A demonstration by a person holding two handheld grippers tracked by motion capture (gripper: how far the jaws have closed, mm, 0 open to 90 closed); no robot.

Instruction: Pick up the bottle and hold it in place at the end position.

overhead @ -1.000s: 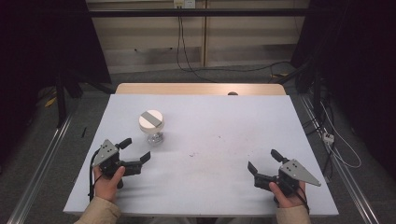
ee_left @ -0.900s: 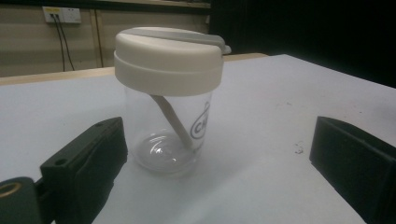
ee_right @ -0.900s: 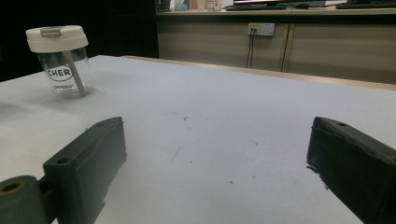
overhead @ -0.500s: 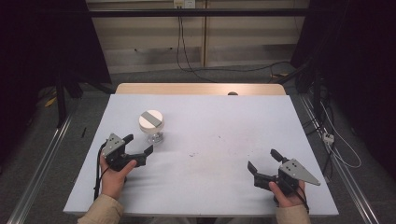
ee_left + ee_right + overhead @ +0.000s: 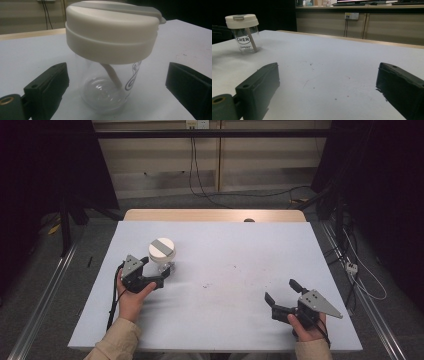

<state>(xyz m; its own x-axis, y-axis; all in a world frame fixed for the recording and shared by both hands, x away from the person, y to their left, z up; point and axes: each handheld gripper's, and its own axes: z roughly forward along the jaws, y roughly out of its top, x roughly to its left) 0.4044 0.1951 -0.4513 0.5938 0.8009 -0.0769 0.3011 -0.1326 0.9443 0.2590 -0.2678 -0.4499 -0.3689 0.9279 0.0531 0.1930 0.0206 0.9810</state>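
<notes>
A clear jar (image 5: 162, 251) with a cream lid and a grey strip across it stands upright at the table's left. In the left gripper view the jar (image 5: 110, 50) rises close between the two black jaws, with a gap on each side and a pale straw inside. My left gripper (image 5: 156, 270) is open around the jar's lower body. My right gripper (image 5: 280, 290) rests open near the front right of the table with nothing between its jaws. From the right gripper view the jar (image 5: 245, 32) stands far off at the upper left, beyond that open right gripper (image 5: 328, 85).
The white table top (image 5: 235, 265) has a few dark specks near its middle. A wooden strip (image 5: 215, 215) runs along the far edge. Metal rails flank the table, and cables (image 5: 360, 275) lie on the floor at the right.
My left gripper has moved forward and to the right, from the front left up to the jar, so the jar now stands between its jaws. The right gripper has stayed put.
</notes>
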